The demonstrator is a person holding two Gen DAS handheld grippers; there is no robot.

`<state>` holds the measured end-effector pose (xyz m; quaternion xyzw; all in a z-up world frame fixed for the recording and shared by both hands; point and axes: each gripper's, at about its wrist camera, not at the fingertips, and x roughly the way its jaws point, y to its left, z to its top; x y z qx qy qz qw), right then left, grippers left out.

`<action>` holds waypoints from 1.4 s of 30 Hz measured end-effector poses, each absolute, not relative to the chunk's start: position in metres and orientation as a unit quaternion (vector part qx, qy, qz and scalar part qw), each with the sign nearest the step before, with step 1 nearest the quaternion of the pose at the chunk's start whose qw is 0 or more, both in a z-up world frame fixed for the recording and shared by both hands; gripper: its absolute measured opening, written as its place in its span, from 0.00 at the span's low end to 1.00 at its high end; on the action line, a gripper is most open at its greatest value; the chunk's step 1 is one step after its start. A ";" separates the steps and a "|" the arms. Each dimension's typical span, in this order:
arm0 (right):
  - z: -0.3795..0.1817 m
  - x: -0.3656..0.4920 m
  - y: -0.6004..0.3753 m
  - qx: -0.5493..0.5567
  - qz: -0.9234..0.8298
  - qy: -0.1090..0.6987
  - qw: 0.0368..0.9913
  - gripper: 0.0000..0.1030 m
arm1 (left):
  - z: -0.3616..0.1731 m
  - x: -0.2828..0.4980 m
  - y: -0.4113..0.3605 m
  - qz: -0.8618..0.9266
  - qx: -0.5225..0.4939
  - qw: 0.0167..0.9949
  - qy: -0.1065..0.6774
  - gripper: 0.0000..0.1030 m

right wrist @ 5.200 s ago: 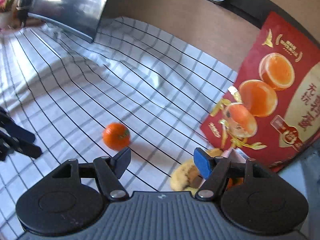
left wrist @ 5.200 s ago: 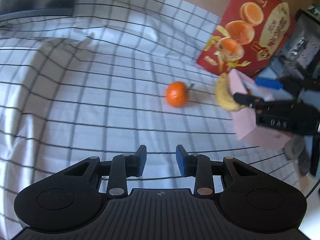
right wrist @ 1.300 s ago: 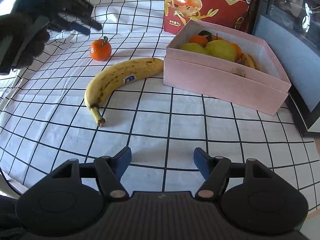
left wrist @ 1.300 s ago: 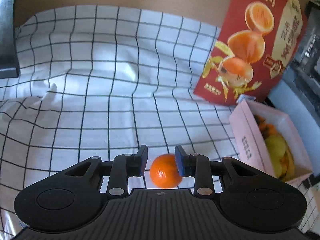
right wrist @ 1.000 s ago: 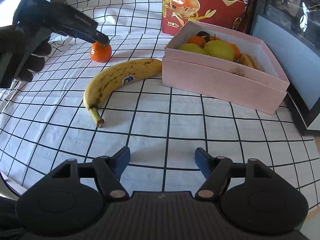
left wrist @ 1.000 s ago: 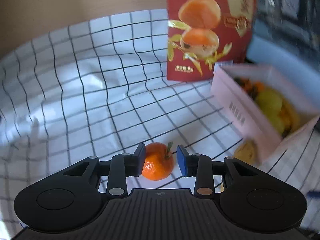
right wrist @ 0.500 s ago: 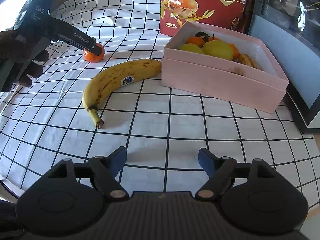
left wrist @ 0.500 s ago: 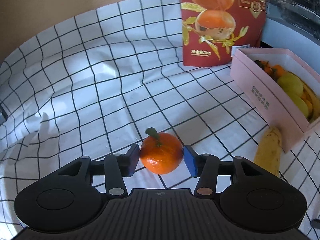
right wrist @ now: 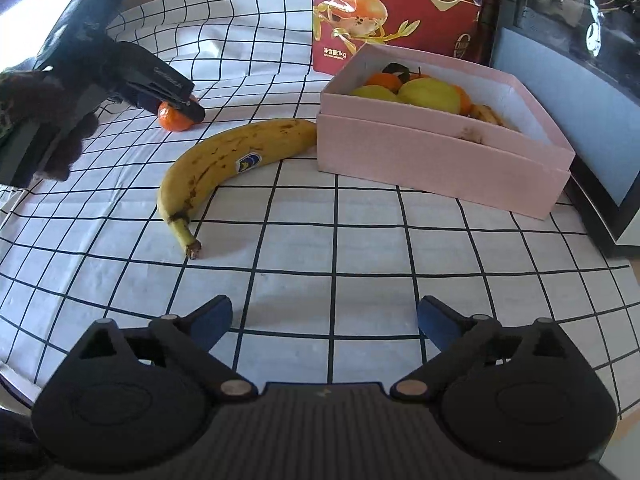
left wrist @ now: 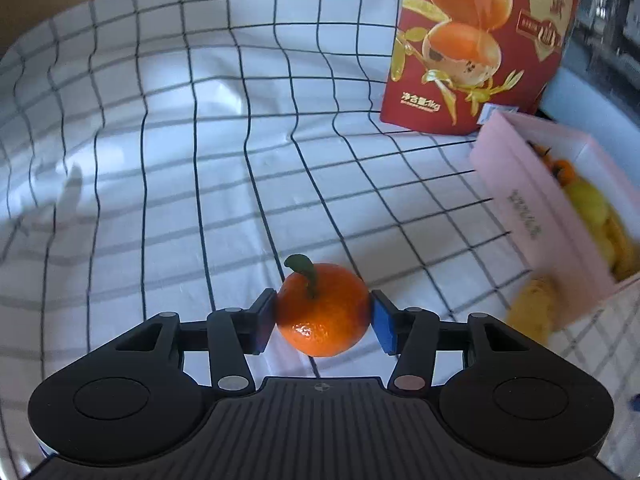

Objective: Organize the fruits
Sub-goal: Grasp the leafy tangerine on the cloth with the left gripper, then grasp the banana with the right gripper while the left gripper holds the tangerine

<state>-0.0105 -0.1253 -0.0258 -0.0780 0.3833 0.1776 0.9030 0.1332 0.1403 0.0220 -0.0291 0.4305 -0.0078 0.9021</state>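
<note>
Left wrist view: our left gripper has just been widening; mandarin sits between pads, contact unclear, on checked cloth, left of pink box.

Right wrist view: our right gripper has just been widening, empty. Banana lies touching pink box, still outside. Several fruits already boxed; we judge mandarin and banana remain.
</note>
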 end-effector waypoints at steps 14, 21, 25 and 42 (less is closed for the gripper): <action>0.022 0.038 -0.103 0.011 0.281 0.365 0.887 0.80 | 0.045 0.022 0.141 -0.024 -0.134 0.891 0.432 0.54; 0.020 0.092 -0.042 -0.028 0.259 0.404 0.877 0.80 | 0.048 -0.006 0.158 0.003 -0.154 0.886 0.437 0.54; 0.008 0.096 -0.029 -0.032 0.229 0.422 0.877 0.80 | 0.044 -0.020 0.171 0.019 -0.183 0.878 0.441 0.54; 0.008 0.042 -0.039 -0.137 0.308 0.399 0.853 0.36 | 0.033 -0.009 0.148 -0.023 -0.187 0.866 0.463 0.54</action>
